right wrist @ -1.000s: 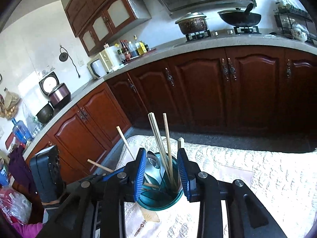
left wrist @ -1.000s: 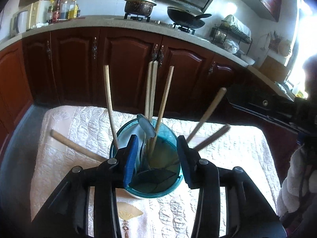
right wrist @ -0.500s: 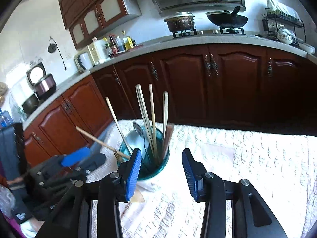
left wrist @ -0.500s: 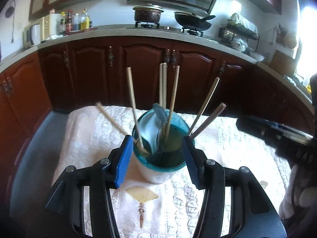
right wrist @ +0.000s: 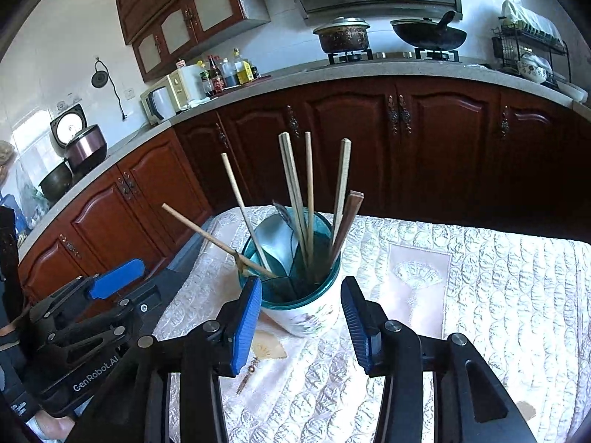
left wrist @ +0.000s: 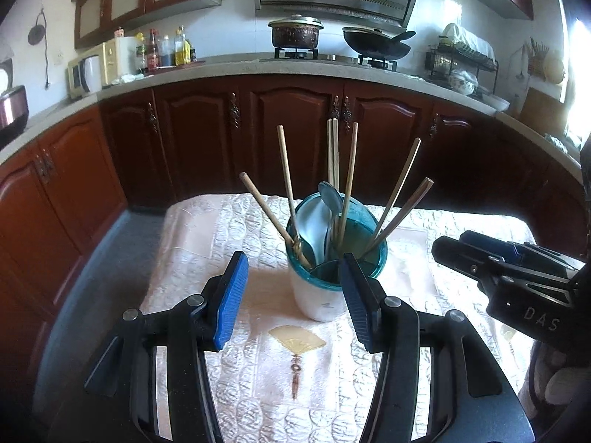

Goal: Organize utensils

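I've got the utensil holder [left wrist: 334,258] w/ chopsticks [left wrist: 334,158] just ahead of both jaws, mid worktop [left wrist: 207,229]. Left gripper [left wrist: 291,302] spread, right gripper [right wrist: 301,319] spread too (both empty); bare cloth either side.

- The left gripper [left wrist: 291,297] fills the lower part of the view, its blue-padded jaws apart with nothing between them.
- Just beyond the jaws a utensil holder [left wrist: 334,258] with a teal rim and white body stands upright on a white quilted cloth [left wrist: 207,243].
- Several wooden chopsticks [left wrist: 286,170] lean outward from the holder in different directions; a metal spoon [left wrist: 330,199] stands among them.
- A small fan motif [left wrist: 297,340] is printed on the cloth just in front of the holder.
- The right gripper [left wrist: 448,249] reaches in from the right edge, apart from the holder.
- Behind, dark wooden cabinets [left wrist: 295,129] carry a counter with a pot [left wrist: 295,33] and a wok [left wrist: 376,46].
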A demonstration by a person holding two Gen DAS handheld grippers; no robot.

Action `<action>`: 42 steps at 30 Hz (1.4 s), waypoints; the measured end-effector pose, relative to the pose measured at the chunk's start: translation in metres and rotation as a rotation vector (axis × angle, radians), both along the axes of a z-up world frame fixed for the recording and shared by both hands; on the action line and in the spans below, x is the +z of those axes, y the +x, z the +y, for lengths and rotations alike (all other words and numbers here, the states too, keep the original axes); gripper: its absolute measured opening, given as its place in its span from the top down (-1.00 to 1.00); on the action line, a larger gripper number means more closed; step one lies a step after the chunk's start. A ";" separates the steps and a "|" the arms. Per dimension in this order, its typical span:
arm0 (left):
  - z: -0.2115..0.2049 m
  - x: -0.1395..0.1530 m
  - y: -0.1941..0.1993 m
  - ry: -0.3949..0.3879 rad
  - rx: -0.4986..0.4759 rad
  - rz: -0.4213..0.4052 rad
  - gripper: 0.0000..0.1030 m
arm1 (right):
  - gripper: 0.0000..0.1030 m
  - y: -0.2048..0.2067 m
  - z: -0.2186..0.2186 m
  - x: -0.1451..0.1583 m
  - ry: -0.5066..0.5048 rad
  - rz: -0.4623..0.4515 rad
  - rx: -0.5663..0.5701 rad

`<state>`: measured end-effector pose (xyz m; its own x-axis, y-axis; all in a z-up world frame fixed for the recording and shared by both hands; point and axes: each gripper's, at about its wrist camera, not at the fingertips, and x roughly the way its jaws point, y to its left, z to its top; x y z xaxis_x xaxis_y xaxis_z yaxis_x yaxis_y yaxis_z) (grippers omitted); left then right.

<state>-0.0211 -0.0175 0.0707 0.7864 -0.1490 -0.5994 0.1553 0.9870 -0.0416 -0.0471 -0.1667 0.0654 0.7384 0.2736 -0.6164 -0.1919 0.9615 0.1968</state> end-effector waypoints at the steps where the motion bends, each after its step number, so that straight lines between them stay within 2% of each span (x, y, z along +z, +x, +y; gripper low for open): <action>1: 0.001 0.001 -0.002 -0.002 0.004 -0.003 0.02 | 0.16 0.000 0.000 0.000 -0.002 -0.001 0.000; 5: 0.006 0.003 -0.005 -0.012 0.017 -0.005 0.02 | 0.02 -0.003 0.004 0.003 -0.016 -0.005 0.004; 42: 0.010 0.013 -0.016 -0.004 0.043 -0.025 0.00 | 0.00 -0.010 0.013 0.010 -0.032 -0.018 0.012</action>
